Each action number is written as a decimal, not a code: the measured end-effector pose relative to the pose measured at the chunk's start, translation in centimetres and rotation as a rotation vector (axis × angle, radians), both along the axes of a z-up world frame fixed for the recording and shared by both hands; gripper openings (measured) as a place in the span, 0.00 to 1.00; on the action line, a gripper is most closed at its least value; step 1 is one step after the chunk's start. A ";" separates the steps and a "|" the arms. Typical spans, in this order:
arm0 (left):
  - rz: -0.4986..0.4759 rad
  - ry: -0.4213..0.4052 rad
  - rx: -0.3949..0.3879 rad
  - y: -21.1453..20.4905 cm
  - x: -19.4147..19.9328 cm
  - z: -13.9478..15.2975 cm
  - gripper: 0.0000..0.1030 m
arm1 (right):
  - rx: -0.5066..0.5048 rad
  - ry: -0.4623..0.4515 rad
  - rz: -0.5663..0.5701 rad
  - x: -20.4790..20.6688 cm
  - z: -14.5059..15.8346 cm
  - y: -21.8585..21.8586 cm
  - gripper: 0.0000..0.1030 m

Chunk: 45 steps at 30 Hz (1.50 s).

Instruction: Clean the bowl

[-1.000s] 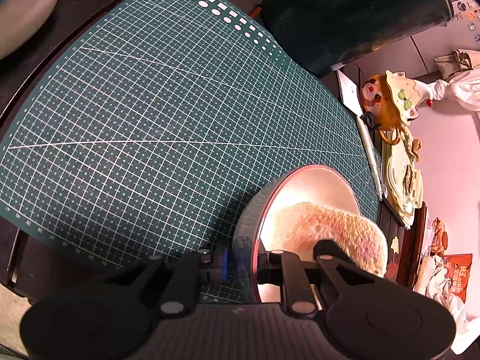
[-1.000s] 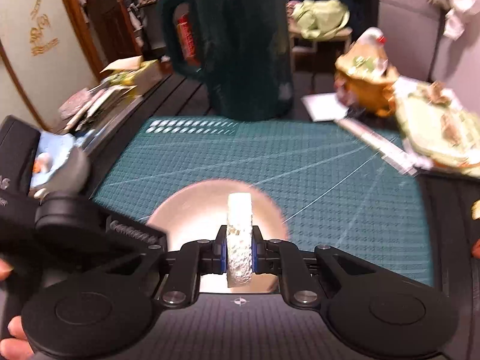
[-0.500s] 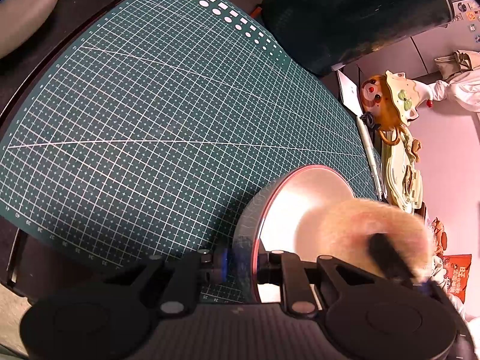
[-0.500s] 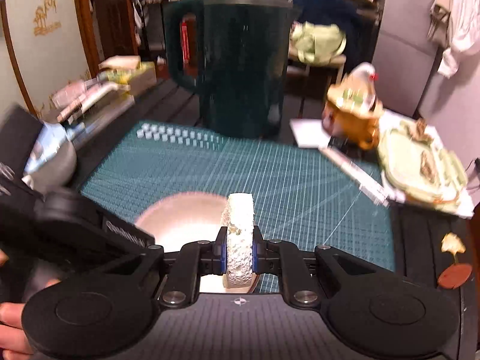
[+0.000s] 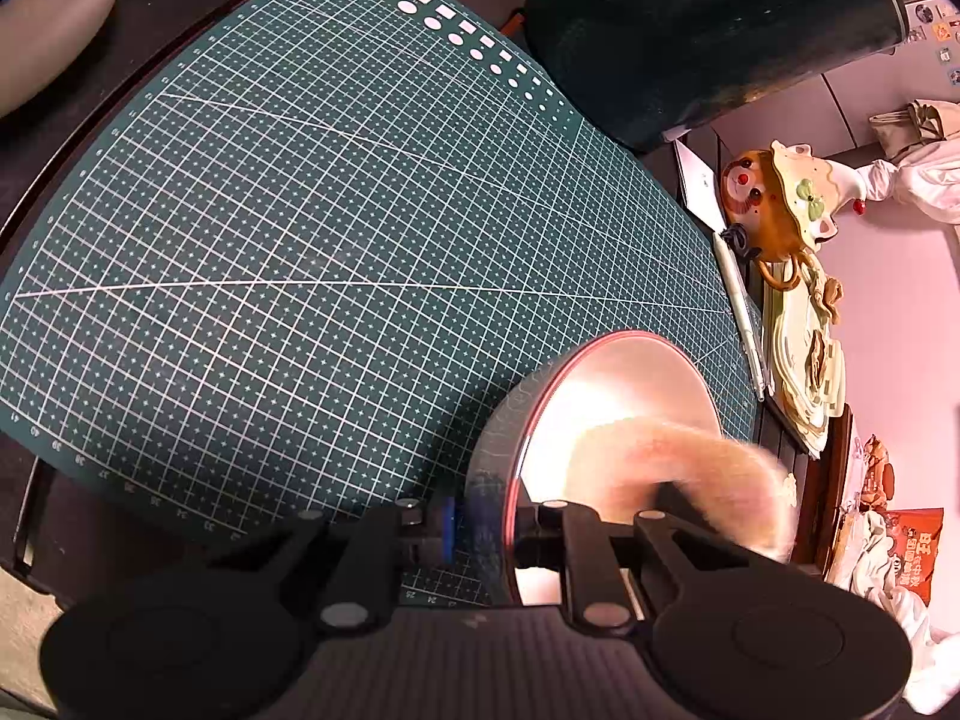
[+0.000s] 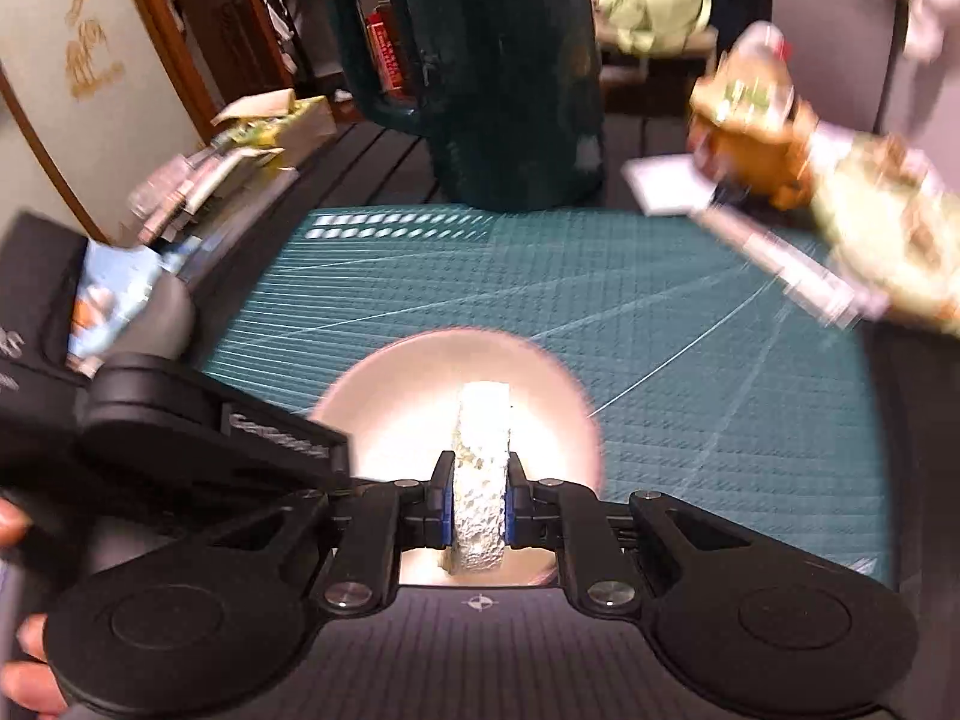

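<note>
Left tool: jaws closed on the rim of the bowl, one finger outside the wall, one inside, steadying it. Bowl sits on the green cutting mat, toward the mat's near right corner as the left wrist view shows it; it appears tilted, though the fisheye makes that hard to judge.

Right tool: jaws pinched on a pale sponge held on edge, its far end down inside the bowl over the bright inner surface.

Step in hand, by my reading: scrubbing the inside of the bowl, one tool bracing, the other wiping. The sponge shows smeared in the left view, which suggests motion. Next move calls for a firm brace on the rim and sponge contact carried round the inner wall without pushing the bowl out of its clamp.

Hard to make out: whether any dirt is on the bowl, since glare washes out its interior. Bowl's near edge hidden behind both tools. Right view blurred; the dark jug beyond the mat's far edge is cut off at top.
</note>
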<state>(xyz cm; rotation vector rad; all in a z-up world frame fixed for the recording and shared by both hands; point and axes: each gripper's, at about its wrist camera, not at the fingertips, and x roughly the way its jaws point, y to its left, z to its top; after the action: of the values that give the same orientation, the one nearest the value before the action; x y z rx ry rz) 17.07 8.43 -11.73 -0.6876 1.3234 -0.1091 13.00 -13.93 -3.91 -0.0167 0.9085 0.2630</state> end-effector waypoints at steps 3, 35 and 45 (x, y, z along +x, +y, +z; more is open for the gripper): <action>-0.001 -0.001 0.000 0.3 -0.1 -0.1 0.16 | -0.004 -0.060 -0.011 -0.7 1.8 -0.6 0.13; -0.001 0.003 -0.003 0.2 -0.5 0.1 0.16 | 0.291 0.095 -0.074 1.0 0.1 -3.6 0.30; -0.001 0.003 -0.006 0.2 -0.8 0.2 0.16 | 0.430 0.094 -0.122 0.8 0.0 -5.0 0.33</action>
<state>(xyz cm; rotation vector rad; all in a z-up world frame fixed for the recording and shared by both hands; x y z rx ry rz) 16.29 8.67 -11.49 -0.6924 1.3268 -0.1131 13.80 -18.90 -3.90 0.4508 0.9275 0.3431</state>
